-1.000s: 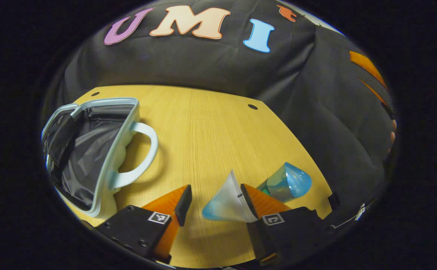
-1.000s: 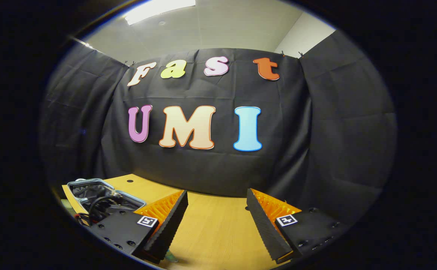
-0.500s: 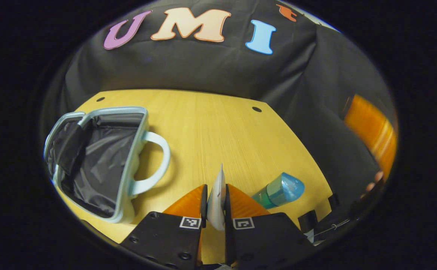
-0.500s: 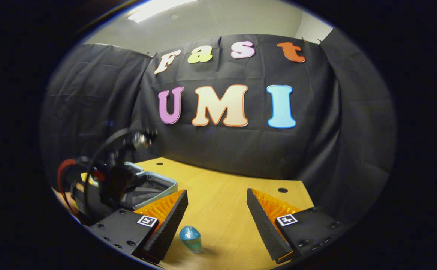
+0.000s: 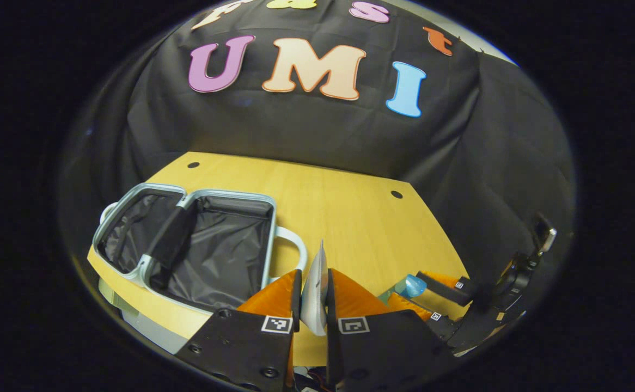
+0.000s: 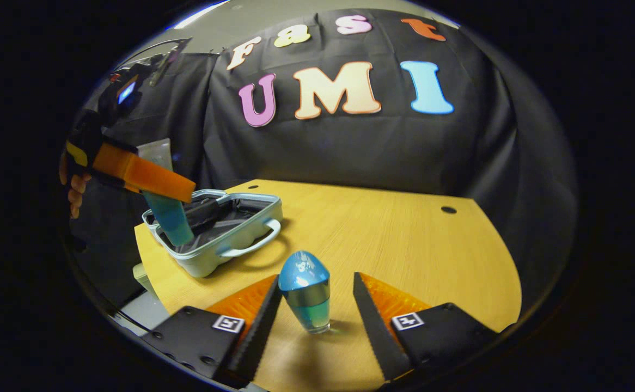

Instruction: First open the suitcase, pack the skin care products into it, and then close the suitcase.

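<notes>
The small pale-blue suitcase (image 5: 274, 239) lies open on the wooden table (image 5: 350, 218), its dark lining showing. My left gripper (image 5: 313, 275) is shut on a white tube with a blue end (image 5: 315, 296), held up off the table. In the right gripper view that left gripper (image 6: 184, 190) holds the tube (image 6: 168, 218) hanging over the near edge of the suitcase (image 6: 214, 256). A teal bottle with a blue domed cap (image 6: 304, 296) stands upright between the fingers of my right gripper (image 6: 316, 280), which is open with gaps on both sides. The left gripper view shows the right gripper (image 5: 423, 291) around the bottle (image 5: 411, 284).
The suitcase sits near the table's left front corner, its handle (image 6: 252, 245) pointing toward the bottle. A hand (image 6: 72, 190) holds the left gripper. The table (image 6: 404, 245) has two small holes near its far edge, and black cloth walls stand behind.
My left gripper shut on the tube, lifted it off the table and carried it toward the suitcase. My right gripper tilted down and moved in around the bottle.
</notes>
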Demonstrator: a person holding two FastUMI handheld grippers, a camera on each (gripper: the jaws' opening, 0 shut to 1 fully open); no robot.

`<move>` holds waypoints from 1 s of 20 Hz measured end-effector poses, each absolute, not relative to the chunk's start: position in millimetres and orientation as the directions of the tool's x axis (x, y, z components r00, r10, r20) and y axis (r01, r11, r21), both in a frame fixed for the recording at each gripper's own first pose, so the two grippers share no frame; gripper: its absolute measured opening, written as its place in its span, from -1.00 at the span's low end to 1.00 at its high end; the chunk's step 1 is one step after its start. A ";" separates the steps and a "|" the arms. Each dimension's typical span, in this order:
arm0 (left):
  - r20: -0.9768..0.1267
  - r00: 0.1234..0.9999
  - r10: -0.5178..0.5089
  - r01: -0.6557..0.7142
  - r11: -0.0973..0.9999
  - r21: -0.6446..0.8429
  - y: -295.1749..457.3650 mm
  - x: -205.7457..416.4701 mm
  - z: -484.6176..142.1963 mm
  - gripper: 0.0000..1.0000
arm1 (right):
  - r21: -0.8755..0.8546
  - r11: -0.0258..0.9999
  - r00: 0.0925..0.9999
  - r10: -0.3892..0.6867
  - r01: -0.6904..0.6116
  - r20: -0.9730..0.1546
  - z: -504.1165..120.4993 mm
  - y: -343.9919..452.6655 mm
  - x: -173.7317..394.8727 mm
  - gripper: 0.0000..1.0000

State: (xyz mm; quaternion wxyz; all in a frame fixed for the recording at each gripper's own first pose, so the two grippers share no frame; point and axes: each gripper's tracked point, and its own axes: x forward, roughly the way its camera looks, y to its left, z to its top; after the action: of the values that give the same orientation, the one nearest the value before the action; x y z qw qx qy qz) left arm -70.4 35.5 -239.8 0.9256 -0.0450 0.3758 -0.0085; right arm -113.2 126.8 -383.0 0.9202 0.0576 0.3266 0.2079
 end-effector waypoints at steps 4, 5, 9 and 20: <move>-0.707 0.706 0.035 -0.071 0.997 -0.022 83.6 -73.8 -239.0 -0.68 | 0.289 0.892 0.666 0.451 -0.347 -0.594 -378.8 133.6 -102.8 -0.06; -0.717 0.695 0.049 -0.084 0.996 -0.014 94.8 -72.6 -241.2 -0.68 | 0.313 0.887 0.660 0.461 -0.339 -0.593 -377.1 136.9 -101.8 -0.09; -0.749 0.653 0.112 -0.111 0.992 0.051 149.2 -63.9 -260.3 -0.67 | 0.288 0.876 0.654 0.480 -0.386 -0.584 -349.0 154.7 -94.4 -0.05; -0.920 0.391 0.016 -0.044 0.999 -0.002 222.9 -41.7 -367.2 -0.67 | 0.487 0.792 0.567 0.607 -0.370 -0.557 -284.3 294.2 -72.8 -0.10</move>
State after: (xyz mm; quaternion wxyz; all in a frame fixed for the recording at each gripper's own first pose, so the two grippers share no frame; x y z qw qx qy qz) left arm -41.7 222.9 -367.2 0.8337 -0.0128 0.5517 0.0180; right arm -72.8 294.2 -284.3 0.8705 0.1599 0.3714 0.2805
